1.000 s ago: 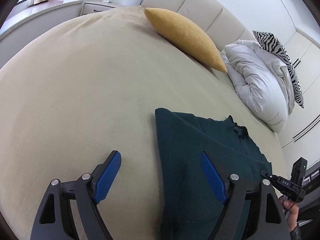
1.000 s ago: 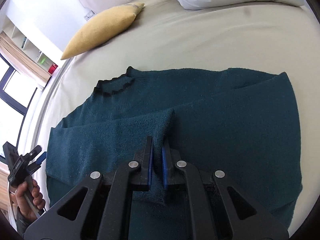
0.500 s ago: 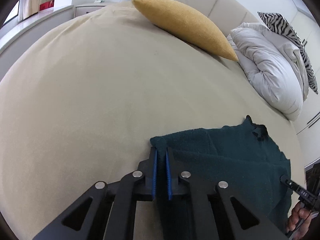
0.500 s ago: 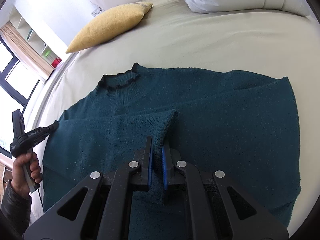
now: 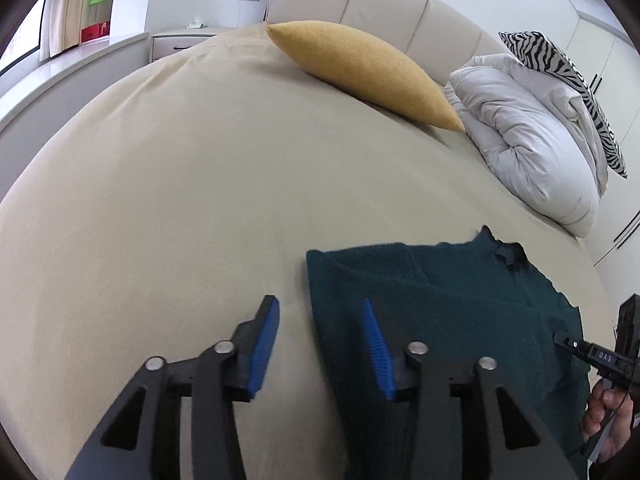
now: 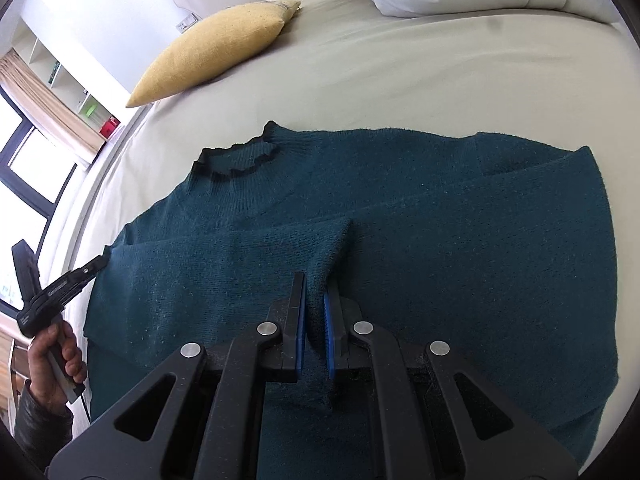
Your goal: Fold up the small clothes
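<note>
beige bed (image 5: 180, 208) fills most of both views, with a padded headboard (image 5: 384, 12) across the top of the left wrist frame. we see a yellow pillow (image 5: 360, 68) in the upper middle there and a white duvet (image 5: 532, 144) at the right, a zebra cushion (image 5: 560, 64) leaning behind it.

our sweater (image 6: 420, 220) — dark teal — lies flat on the bed and takes the centre and lower right of the right wrist frame, its collar (image 6: 236, 160) toward the upper left and one sleeve folded across the body.

our left gripper (image 5: 320, 344) sits at the bottom centre of its frame with the jaws spread, grasping nothing; the sweater's left edge lies between the blue pads (image 5: 264, 340).

our right gripper (image 6: 314, 320) is at the bottom centre of its frame — jaws pinched on a raised ridge of the sweater, where the sleeve's end sits.

our left hand (image 6: 56, 356) shows at the lower left of that frame.
</note>
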The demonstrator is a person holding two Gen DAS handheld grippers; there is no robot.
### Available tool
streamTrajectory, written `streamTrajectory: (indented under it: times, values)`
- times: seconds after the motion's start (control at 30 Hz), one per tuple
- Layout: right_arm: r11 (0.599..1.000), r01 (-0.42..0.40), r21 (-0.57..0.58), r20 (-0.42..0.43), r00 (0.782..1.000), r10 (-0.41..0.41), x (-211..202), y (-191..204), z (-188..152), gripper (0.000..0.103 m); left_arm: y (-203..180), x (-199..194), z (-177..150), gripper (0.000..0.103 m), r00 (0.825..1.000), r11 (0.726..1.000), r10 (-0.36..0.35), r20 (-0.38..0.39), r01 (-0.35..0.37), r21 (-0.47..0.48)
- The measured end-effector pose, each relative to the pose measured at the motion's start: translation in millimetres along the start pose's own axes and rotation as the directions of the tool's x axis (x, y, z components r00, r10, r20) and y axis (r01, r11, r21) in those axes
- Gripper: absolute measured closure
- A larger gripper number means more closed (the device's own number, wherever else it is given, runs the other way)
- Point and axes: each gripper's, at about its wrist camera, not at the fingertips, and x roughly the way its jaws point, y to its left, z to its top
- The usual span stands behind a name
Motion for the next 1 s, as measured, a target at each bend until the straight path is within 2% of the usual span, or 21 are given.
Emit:
streamTrajectory:
  times: [0.13,0.2,0.23,0.27,0.33,0.37,0.6,0.7,0.8,0.93,1.0]
  values:
    - [1.0,-0.028,-0.001,-0.008,1.0,0.028,-4,-1,-1,0.093,-13,-14,-31,0.052,0.997,0.999,-0.024,-0.071,0.027,0.04]
    - [1.0,-0.022,-0.009,-0.012,1.0,0.022,-5,0,-4,0.093,-17,-13,-42,0.053,0.997,0.997,0.009,-0.079,-0.003,0.075]
    - [1.0,-0.018,-0.009,-0.015,1.0,0.018,-4,0,-4,0.093,-18,-11,-45,0.058,0.997,0.996,0.028,-0.076,-0.021,0.09]
    - [1.0,-0.014,-0.009,-0.017,1.0,0.014,-4,-1,-5,0.093,-19,-9,-46,0.072,0.996,0.995,0.038,-0.075,-0.03,0.096]
    - [1.0,-0.004,-0.02,-0.016,1.0,0.003,-4,1,-6,0.095,-18,-6,-45,0.092,0.996,0.996,0.026,-0.086,-0.018,0.092]
    - [1.0,0.002,-0.028,-0.016,1.0,-0.003,-4,2,-6,0.095,-19,-6,-46,0.094,0.996,0.994,0.032,-0.081,-0.024,0.102]
    - [1.0,-0.009,-0.004,0.025,1.0,0.009,-18,3,-4,0.096,-16,-14,-52,0.095,0.997,0.991,0.052,-0.052,-0.045,0.126]
    - [1.0,-0.005,0.026,-0.037,0.999,0.006,1,-7,-9,0.096,-13,-8,-55,0.095,0.997,0.991,0.055,-0.047,-0.049,0.125]
    - [0.996,-0.034,0.081,-0.036,0.999,0.037,0,-13,-11,0.096,-9,-6,-54,0.095,0.998,0.995,0.043,-0.048,-0.038,0.097]
    - [1.0,0.021,0.012,-0.037,0.999,-0.021,-4,-1,-10,0.096,-7,-4,-55,0.093,0.998,0.994,0.038,-0.052,-0.032,0.102]
    - [0.999,0.009,0.031,-0.047,0.999,-0.007,5,-10,-10,0.097,-3,-3,-54,0.091,0.998,0.996,0.02,-0.062,-0.014,0.086]
